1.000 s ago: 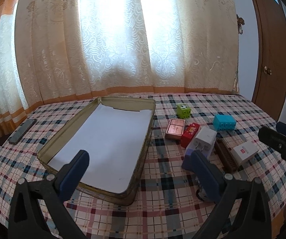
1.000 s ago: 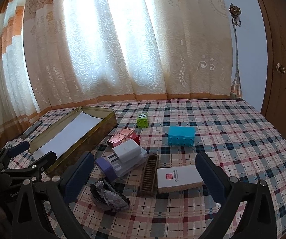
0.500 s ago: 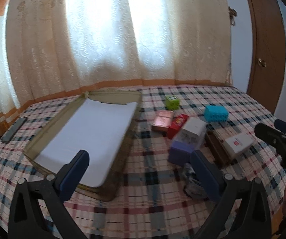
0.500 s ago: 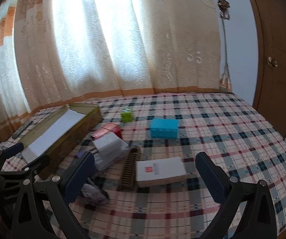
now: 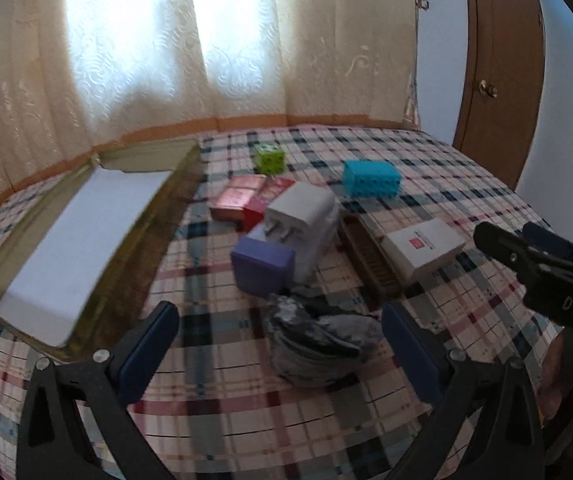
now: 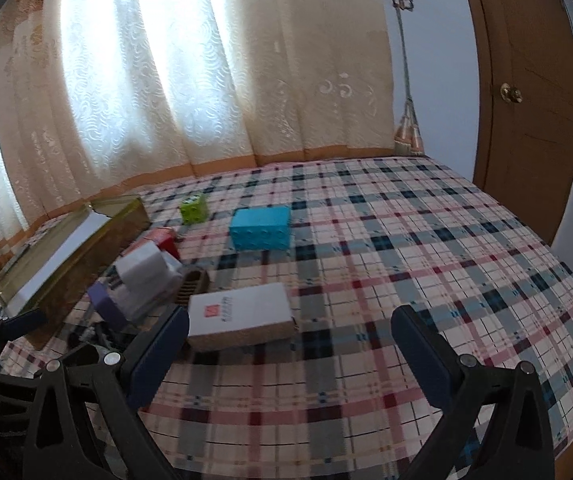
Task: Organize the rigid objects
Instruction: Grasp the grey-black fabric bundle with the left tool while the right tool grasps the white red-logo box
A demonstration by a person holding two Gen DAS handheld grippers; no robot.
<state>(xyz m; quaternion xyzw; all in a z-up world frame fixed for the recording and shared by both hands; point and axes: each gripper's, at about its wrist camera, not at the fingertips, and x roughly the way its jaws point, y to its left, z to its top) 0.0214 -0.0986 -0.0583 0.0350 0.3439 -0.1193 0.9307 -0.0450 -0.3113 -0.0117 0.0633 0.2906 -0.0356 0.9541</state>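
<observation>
Left tool (image 5: 280, 350) is spread wide, holding nothing; a crumpled grey bundle (image 5: 318, 340) lies on the plaid surface (image 5: 426, 168) between its fingers. Purple box (image 5: 262, 265) sits at 12 o'clock. Right tool (image 6: 290, 354) is likewise spread; the white box (image 6: 242, 314) lies at 11 o'clock, just beside its left finger.

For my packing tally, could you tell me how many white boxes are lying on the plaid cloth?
2: a white adapter box stacked on the purple box mid-pile, and a flat white box with a red logo beside the brown comb. Others may hide underneath.
</observation>
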